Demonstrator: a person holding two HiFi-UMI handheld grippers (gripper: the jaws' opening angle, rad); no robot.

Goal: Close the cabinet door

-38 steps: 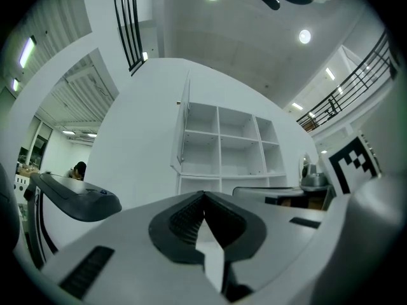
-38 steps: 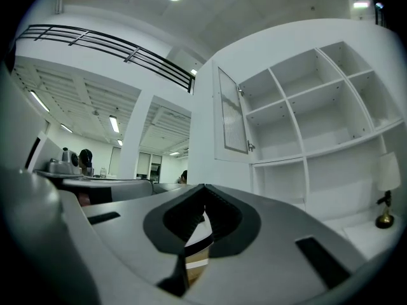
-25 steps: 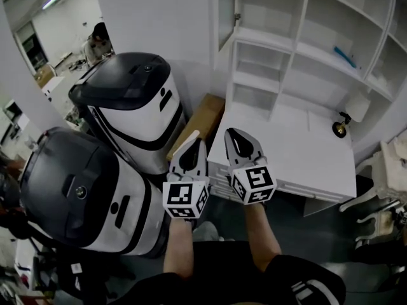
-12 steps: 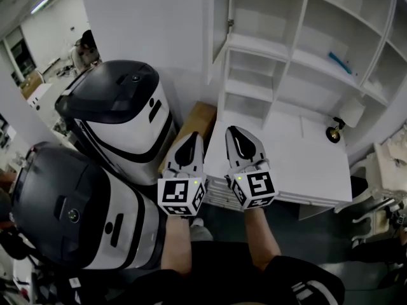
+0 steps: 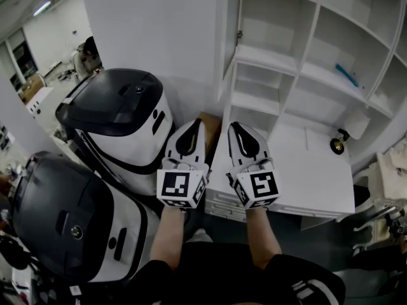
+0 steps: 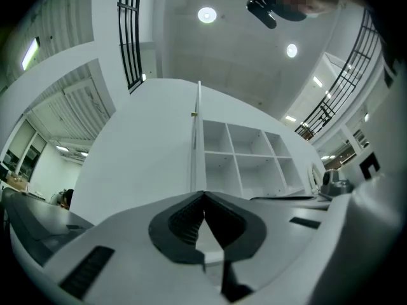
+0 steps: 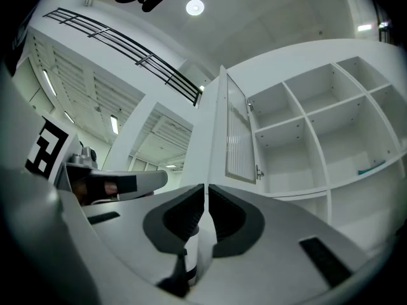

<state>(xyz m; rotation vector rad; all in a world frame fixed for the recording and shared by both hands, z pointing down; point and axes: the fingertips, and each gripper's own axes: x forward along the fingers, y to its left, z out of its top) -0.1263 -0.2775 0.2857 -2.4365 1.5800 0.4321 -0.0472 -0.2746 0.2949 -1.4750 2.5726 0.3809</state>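
step: approach, door untouched | left hand-held gripper: jaws together, empty | right hand-held gripper: same | cabinet door: open, upper centre, probably edge-on | next: reach its outer face, push it shut

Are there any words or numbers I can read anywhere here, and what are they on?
No readable words or numbers anywhere.
Marker cubes: only black-and-white square patterns, no letters.
Black-and-white machines: no print can be made out.
Cabinet: plain white, no label.
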